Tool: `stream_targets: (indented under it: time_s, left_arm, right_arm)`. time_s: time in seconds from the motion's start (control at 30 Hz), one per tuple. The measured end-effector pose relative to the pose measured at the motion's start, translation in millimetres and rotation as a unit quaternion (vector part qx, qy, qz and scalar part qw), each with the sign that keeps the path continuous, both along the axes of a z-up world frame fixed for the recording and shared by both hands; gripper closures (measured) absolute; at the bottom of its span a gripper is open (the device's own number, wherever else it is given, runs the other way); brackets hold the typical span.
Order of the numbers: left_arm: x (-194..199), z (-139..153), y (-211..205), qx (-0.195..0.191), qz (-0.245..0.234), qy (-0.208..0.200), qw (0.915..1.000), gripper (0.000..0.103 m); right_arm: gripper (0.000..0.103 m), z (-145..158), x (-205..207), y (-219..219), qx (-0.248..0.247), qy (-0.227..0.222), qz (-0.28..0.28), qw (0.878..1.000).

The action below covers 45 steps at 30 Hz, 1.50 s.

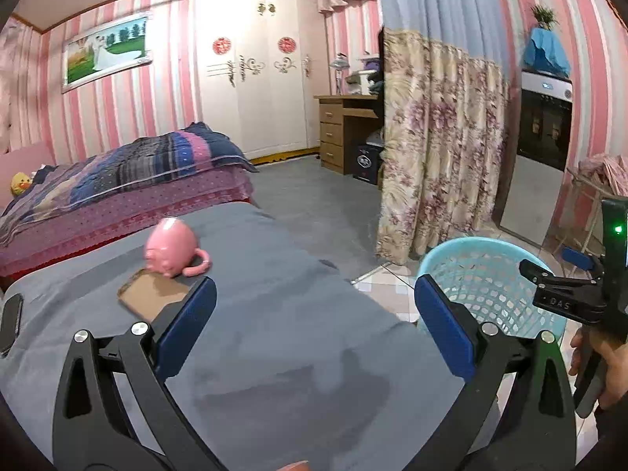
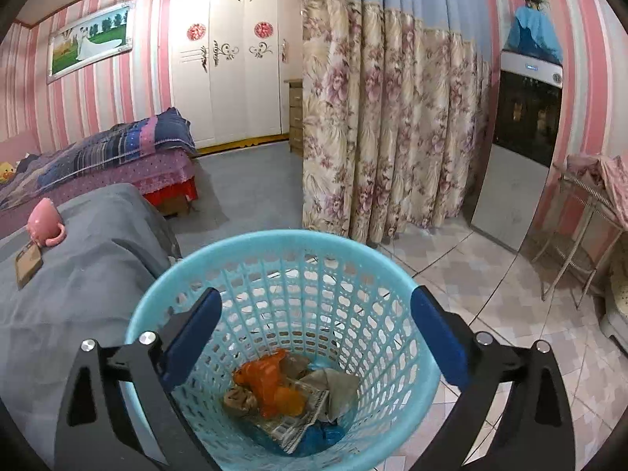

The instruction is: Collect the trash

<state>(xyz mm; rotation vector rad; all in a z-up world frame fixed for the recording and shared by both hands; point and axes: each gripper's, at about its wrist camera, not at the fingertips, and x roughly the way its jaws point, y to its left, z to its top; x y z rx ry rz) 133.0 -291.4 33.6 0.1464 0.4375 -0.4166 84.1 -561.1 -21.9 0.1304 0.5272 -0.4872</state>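
Note:
A light blue mesh basket stands on the tiled floor beside the grey-covered table. Inside it lie an orange plastic wrapper, crumpled paper, a printed sheet and something blue. My right gripper is open and empty, directly above the basket's mouth. My left gripper is open and empty over the grey table; the basket shows to its right, with the right gripper's body above it.
On the table sit a pink mug on its side, a brown card and a dark device at the left edge. A bed, floral curtain, desk and metal rack surround the spot.

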Motion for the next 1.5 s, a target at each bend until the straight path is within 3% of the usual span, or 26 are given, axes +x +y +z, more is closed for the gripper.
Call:
stream_targets:
  time_s: [0.2,0.37,0.53,0.87,1.1,1.5]
  left_arm:
    - [-22,15,52,-0.018,0.044,-0.020,0.9987,0.005]
    - [-44,24,105,-0.026,0.096,-0.025,0.9947,0.005]
    - [-61,24,149,-0.022,0.138,-0.027,0.9898,0.005]
    - [-86,20,217,-0.028,0.201,-0.023,0.9789,0.005]
    - [-96,15,228,-0.015,0.205,-0.028,0.9782,0.005]
    - [-105,17,230,-0.023,0.210,-0.032,0.9770,0.005]
  right_arm:
    - [0.004,28,-15,48,-0.023,-0.023,0.030,0.999]
    - [0.004,45,-30,116,-0.015,-0.039,0.096,0.995]
    - [0.005,46,-42,176,0.012,-0.052,0.162,0.985]
    - [0.005,53,-58,250,0.000,-0.080,0.233,0.969]
    - [0.005,53,-65,274,-0.013,-0.087,0.250,0.964]
    - [0.005,50,-65,275,-0.011,-0.088,0.251,0.964]
